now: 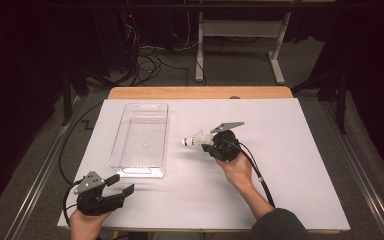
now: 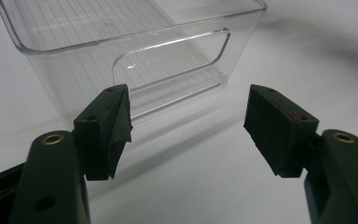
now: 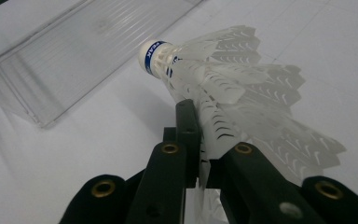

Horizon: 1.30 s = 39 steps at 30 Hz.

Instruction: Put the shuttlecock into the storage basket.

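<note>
Currently the right gripper (image 1: 207, 144) is pinching a shuttlecock (image 1: 194, 139) by its feathers just at 3 o'clock of the clear plastic bin (image 1: 141, 134), so it should be carrying cork-first over the rim while the left gripper (image 1: 121, 185) is waiting spread at 6 o'clock.

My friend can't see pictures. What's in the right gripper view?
The right tongs are shut on the feathers of a white shuttlecock, its cork tip pointing away toward a clear plastic bin on the white table.
</note>
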Motion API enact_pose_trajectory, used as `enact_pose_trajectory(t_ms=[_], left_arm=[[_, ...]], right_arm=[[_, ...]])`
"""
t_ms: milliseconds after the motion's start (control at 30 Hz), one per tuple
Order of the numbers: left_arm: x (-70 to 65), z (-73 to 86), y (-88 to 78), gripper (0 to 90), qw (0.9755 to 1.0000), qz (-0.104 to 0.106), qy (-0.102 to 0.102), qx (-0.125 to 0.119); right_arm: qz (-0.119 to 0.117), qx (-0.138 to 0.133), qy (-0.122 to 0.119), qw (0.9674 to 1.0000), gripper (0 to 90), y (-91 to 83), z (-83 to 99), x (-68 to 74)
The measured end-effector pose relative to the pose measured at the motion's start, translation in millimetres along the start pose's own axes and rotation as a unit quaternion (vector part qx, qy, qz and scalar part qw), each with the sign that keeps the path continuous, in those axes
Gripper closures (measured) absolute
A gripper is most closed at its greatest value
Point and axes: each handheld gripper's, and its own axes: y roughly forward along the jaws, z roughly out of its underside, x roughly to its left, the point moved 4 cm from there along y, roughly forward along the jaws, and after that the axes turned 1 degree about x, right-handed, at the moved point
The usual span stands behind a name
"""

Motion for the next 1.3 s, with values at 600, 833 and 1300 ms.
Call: enact_pose_trajectory(t_ms=[600,833,1300], left_arm=[[0.8,0.0,-0.7,32.5,1.0,-0.001,-0.001,-0.001],[1.1,0.0,-0.6,32.6,1.0,-0.001,0.0,0.0],[1.4,0.3,-0.3,32.6,1.0,-0.002,-0.002,0.001]], right_arm=[[-0.007,0.001,-0.014,0.9999,89.3,-6.4,-9.5,9.9],[-0.01,0.001,-0.017,0.9998,89.3,-8.0,-12.1,12.6],[-0.017,0.001,-0.027,0.9995,89.3,-8.4,-18.4,19.7]])
